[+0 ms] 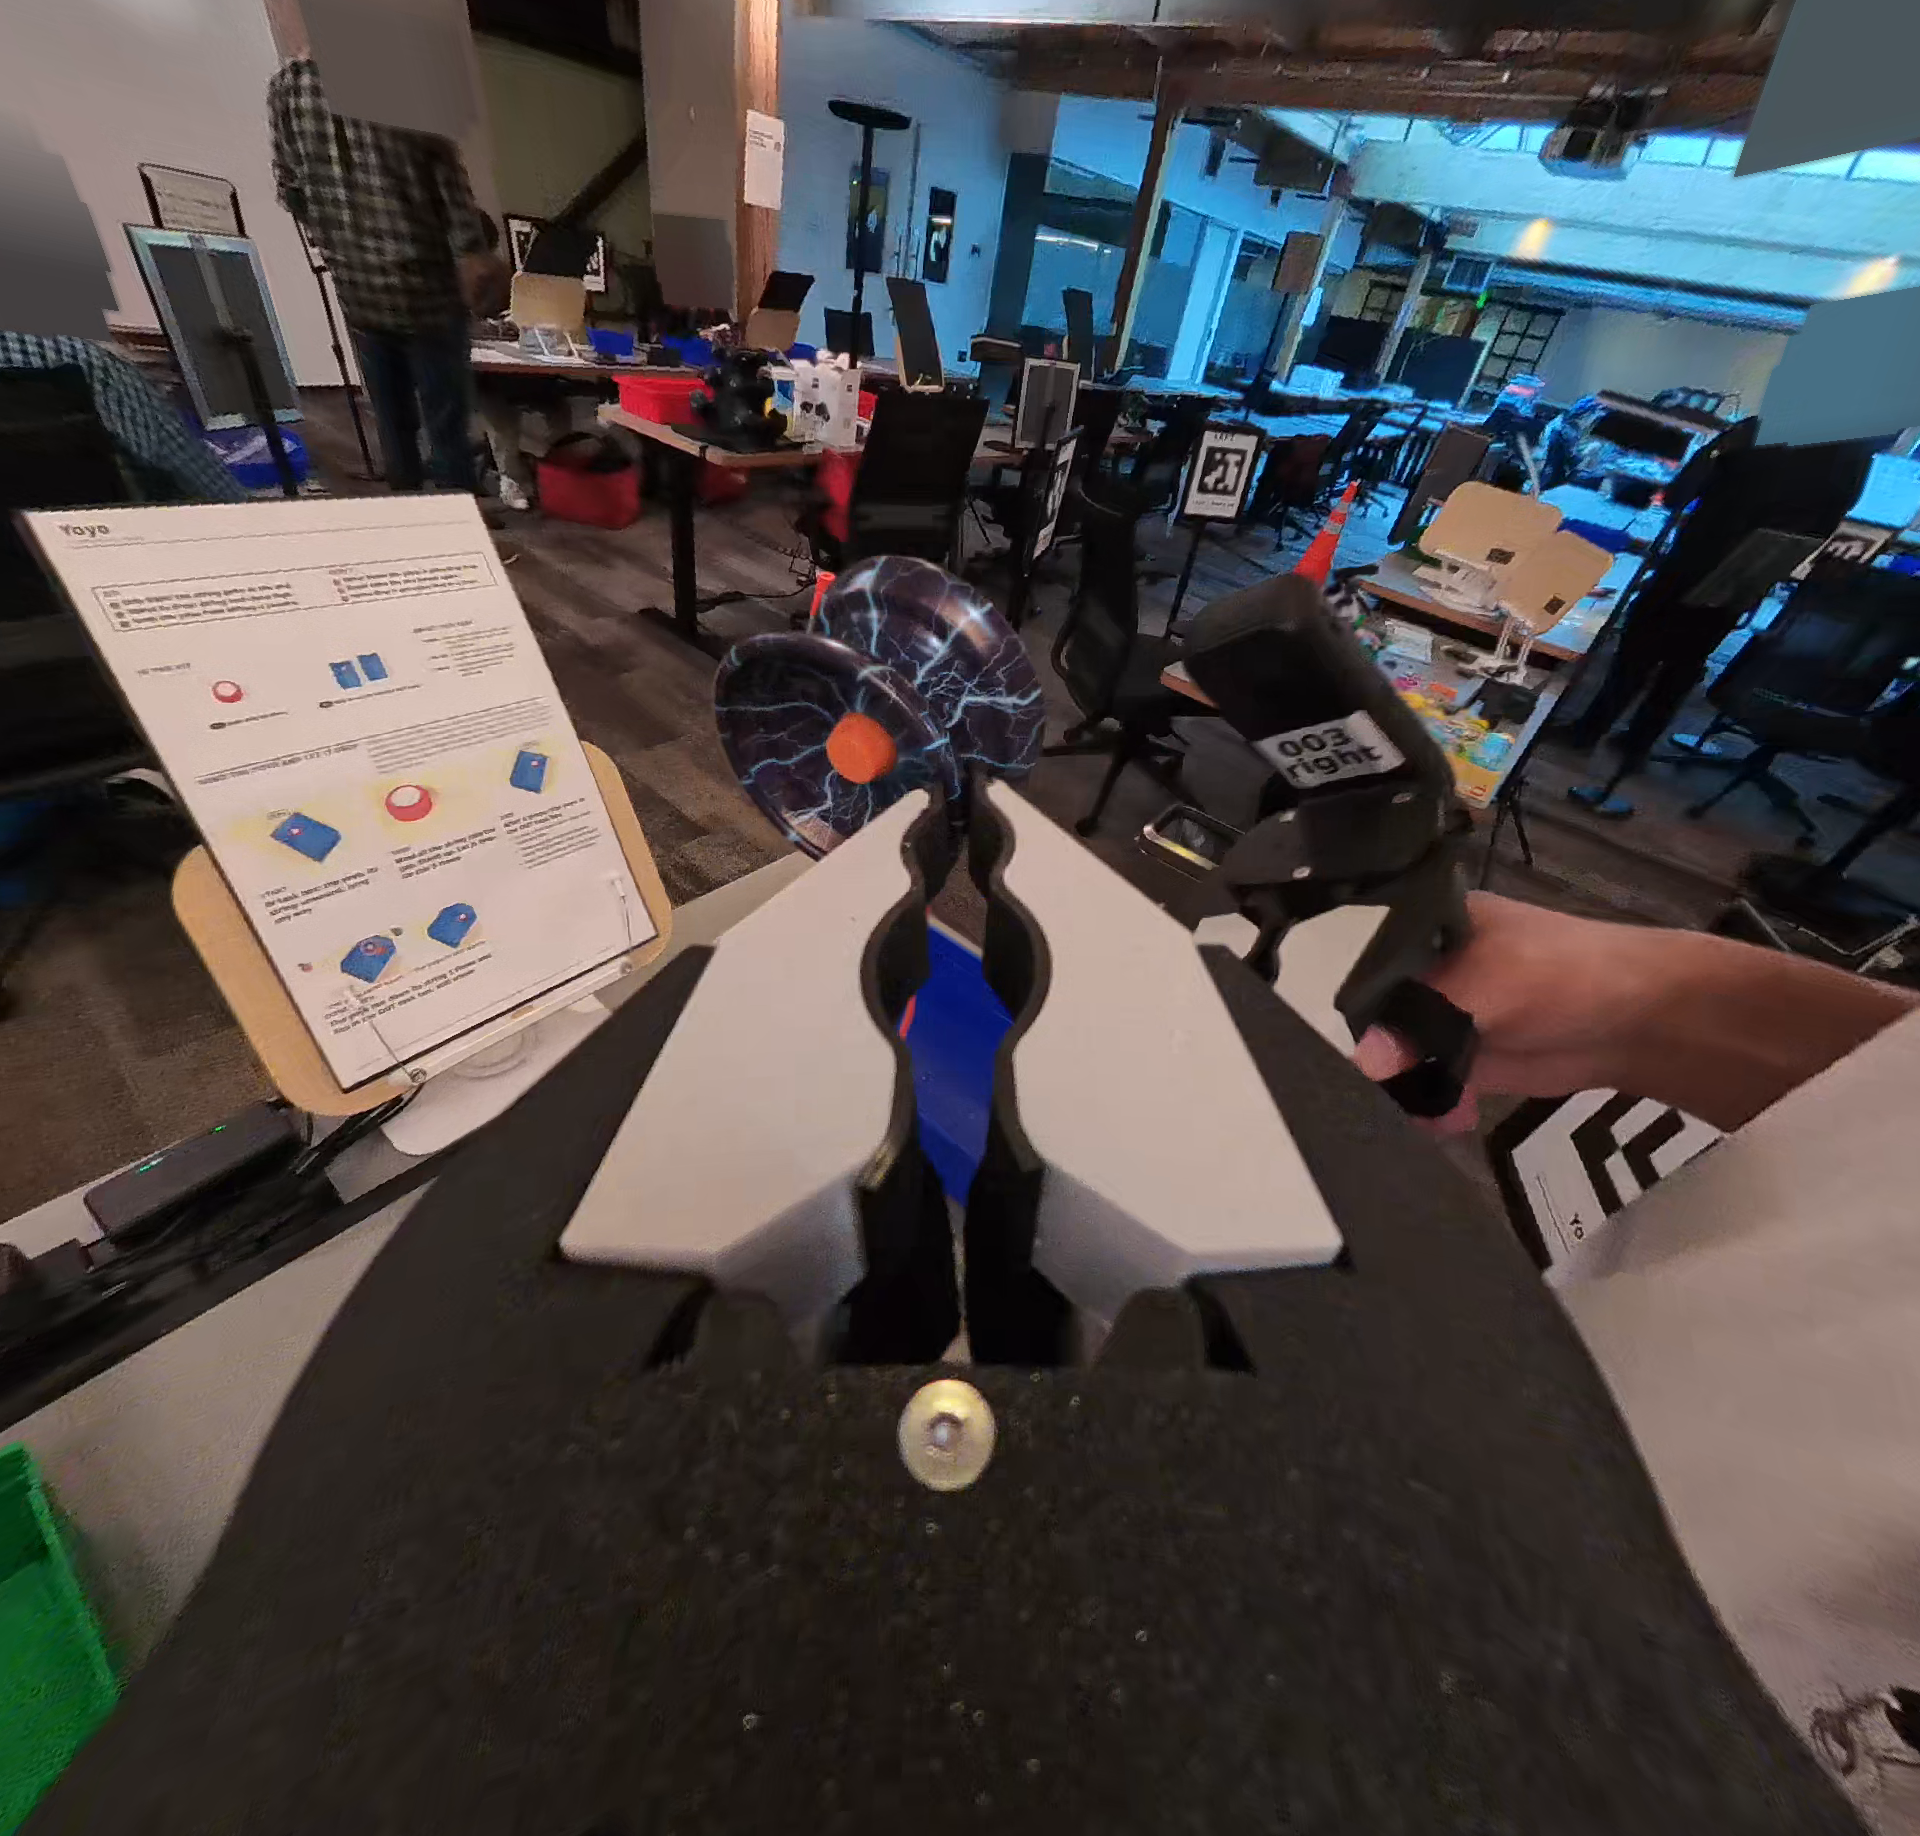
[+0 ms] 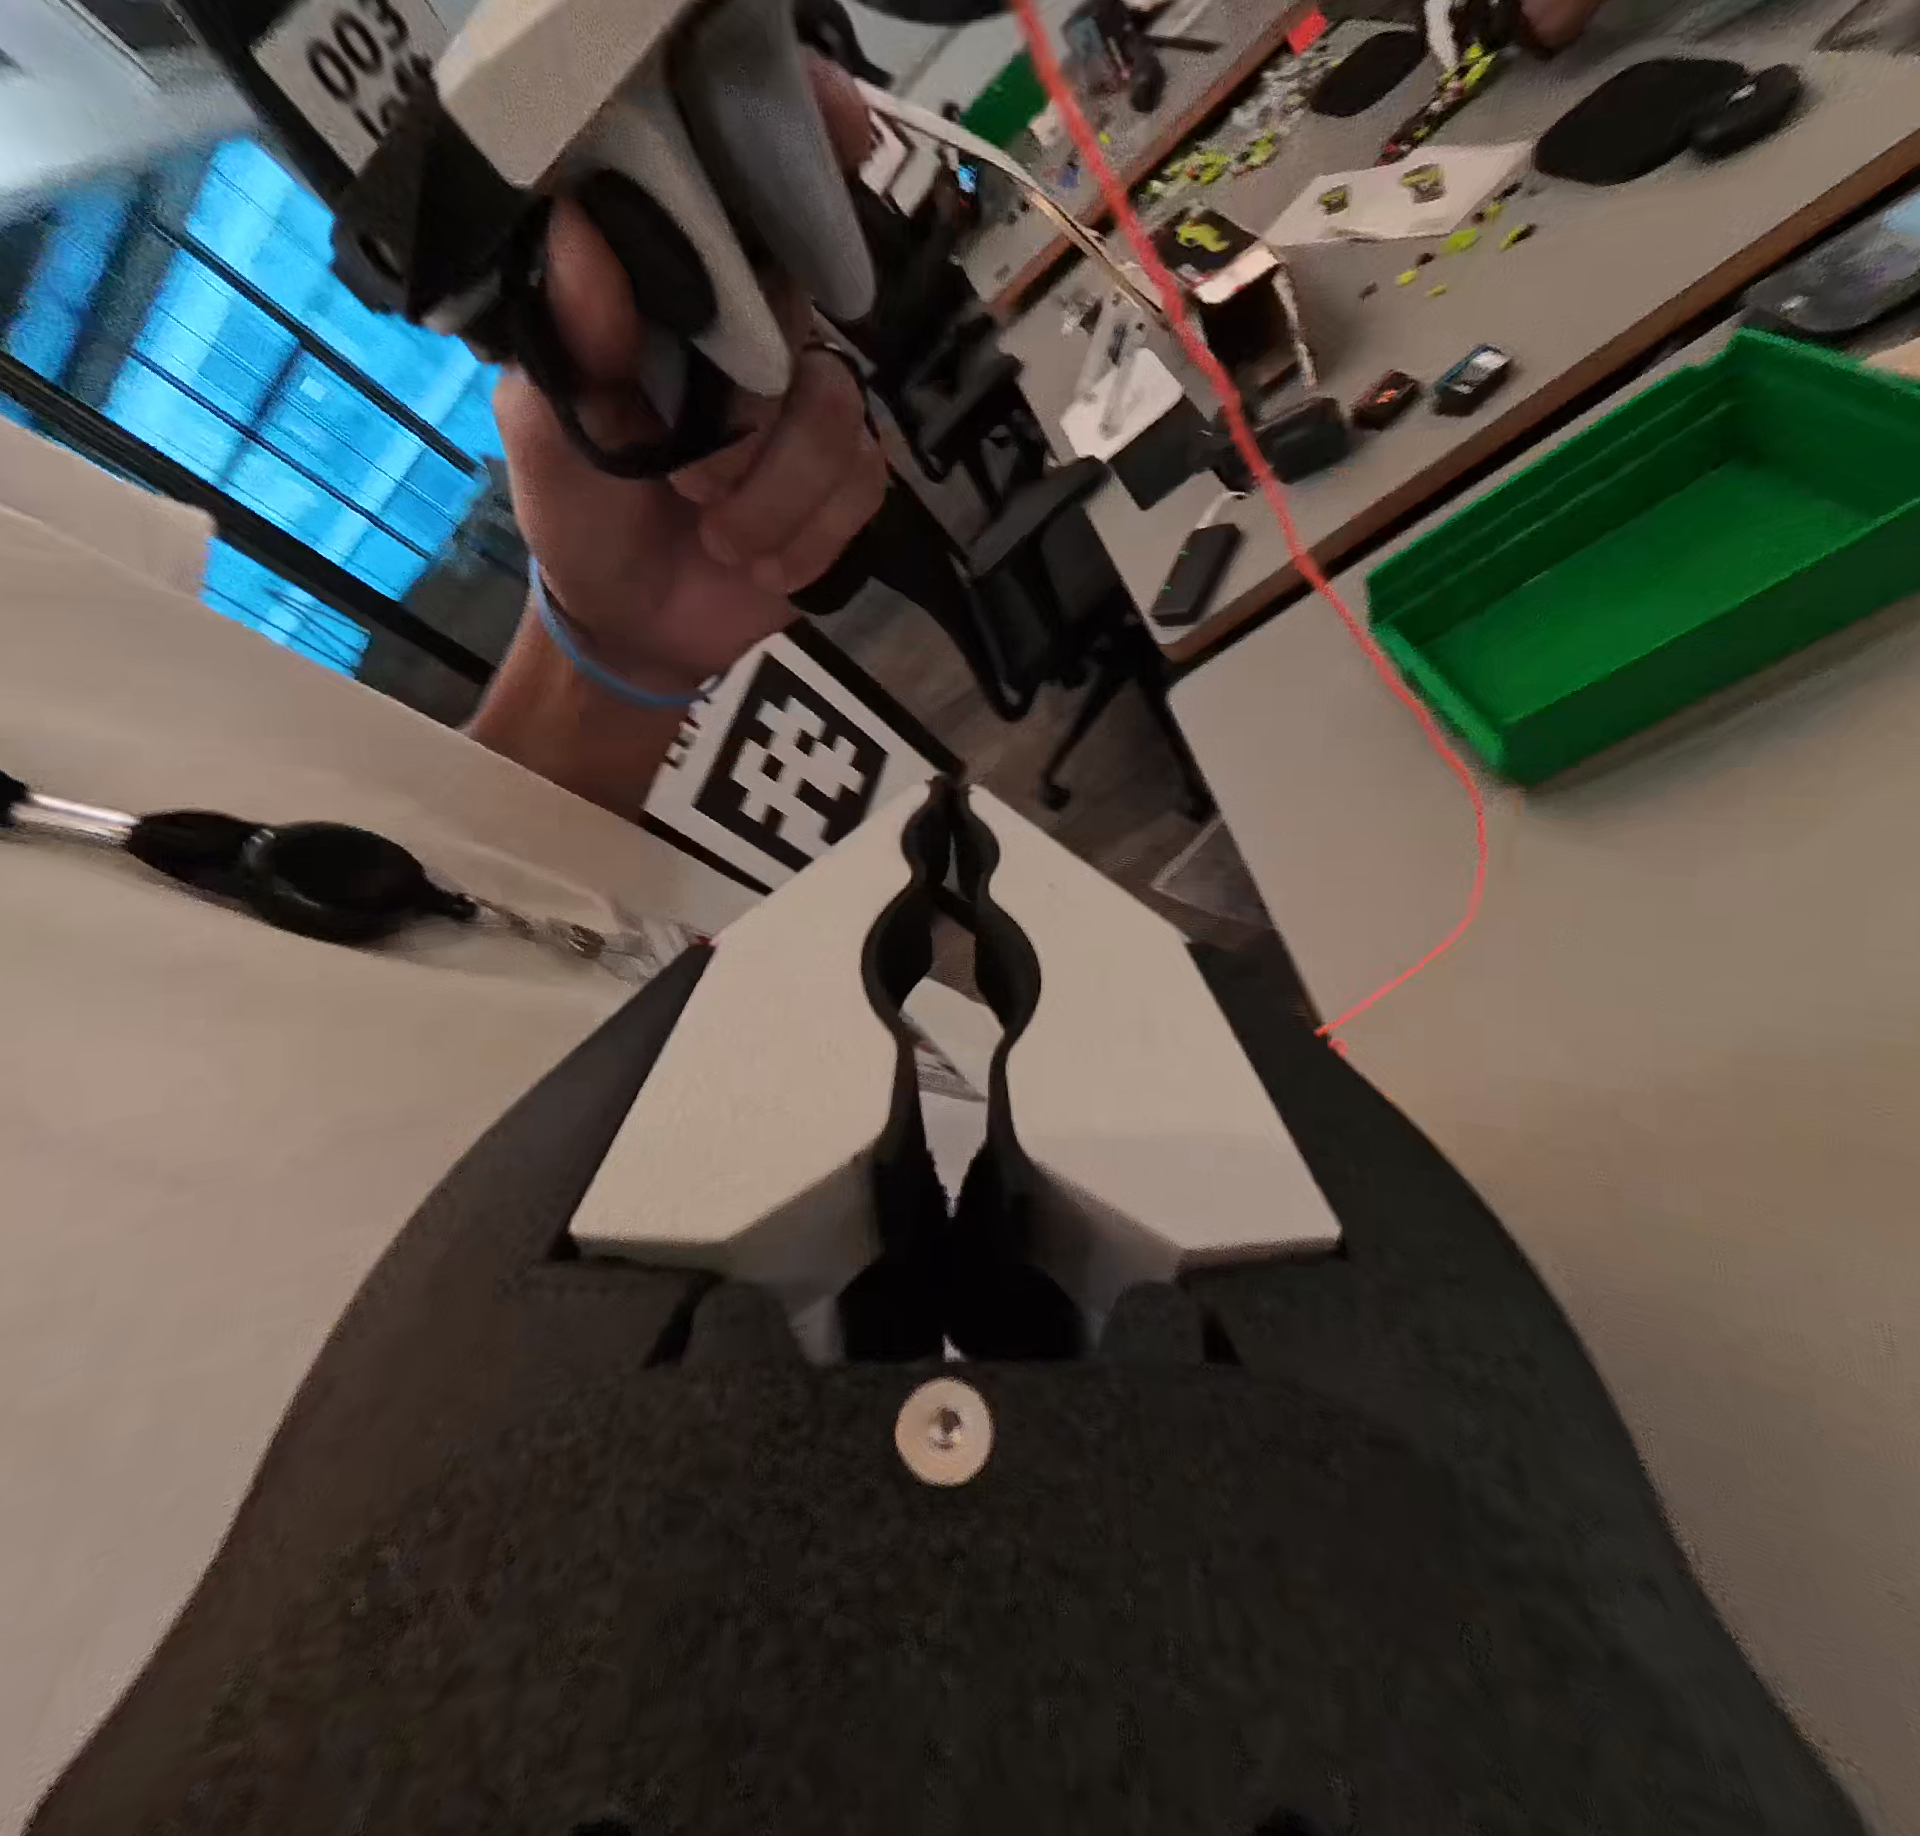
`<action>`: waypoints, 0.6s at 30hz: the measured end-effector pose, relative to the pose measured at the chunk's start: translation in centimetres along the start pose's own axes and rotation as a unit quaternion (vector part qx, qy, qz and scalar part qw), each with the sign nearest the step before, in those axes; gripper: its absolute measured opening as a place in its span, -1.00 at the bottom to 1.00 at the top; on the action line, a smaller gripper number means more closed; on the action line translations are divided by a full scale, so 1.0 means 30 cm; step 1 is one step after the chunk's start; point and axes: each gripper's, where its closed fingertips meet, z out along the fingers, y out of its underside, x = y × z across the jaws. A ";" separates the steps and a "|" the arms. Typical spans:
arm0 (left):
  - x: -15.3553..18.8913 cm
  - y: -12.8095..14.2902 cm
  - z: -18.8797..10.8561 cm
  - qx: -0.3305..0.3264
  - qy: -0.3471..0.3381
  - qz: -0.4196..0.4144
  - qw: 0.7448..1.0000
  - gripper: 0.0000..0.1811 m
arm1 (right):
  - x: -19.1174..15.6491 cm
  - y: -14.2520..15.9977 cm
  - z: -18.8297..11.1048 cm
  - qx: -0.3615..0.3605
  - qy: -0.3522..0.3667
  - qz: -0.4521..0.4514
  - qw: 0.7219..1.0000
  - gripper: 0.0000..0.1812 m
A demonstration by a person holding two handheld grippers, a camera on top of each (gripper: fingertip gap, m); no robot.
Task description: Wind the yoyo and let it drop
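We hold the left gripper (image 1: 954, 799) up above the grey table (image 1: 125, 1391), its fingers pressed together on the rim of the yoyo (image 1: 878, 700). The yoyo is dark purple with pale lightning streaks and an orange hub; it sits at the fingertips, tilted, well above the table. To the left of the yoyo stands an instruction sheet (image 1: 332, 778) on a wooden stand.

To the right of the yoyo is the right gripper (image 1: 1340, 799), held in our right hand (image 1: 1538, 1007).

In the right wrist view, the right gripper (image 2: 951, 799) has its fingers drawn together at the tips; we cannot tell whether they pinch anything. A red string (image 2: 1247, 436) runs from the top of that view down past a green bin (image 2: 1662, 560) to the gripper's right side. Our left hand (image 2: 686, 498) grips the handle of the other gripper above.
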 end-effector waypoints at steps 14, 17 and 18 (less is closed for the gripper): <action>0.016 -0.042 -0.017 0.001 0.019 0.018 1.000 -1.00 | 0.033 -0.245 0.102 0.180 -0.032 -0.103 0.978 -0.63; 0.012 -0.050 -0.026 0.001 0.015 0.022 1.000 -1.00 | 0.083 -0.227 0.100 0.166 0.005 -0.112 0.980 -1.00; 0.009 -0.056 -0.032 0.005 0.016 0.017 1.000 -1.00 | 0.095 -0.227 0.088 0.171 0.006 -0.109 0.979 -1.00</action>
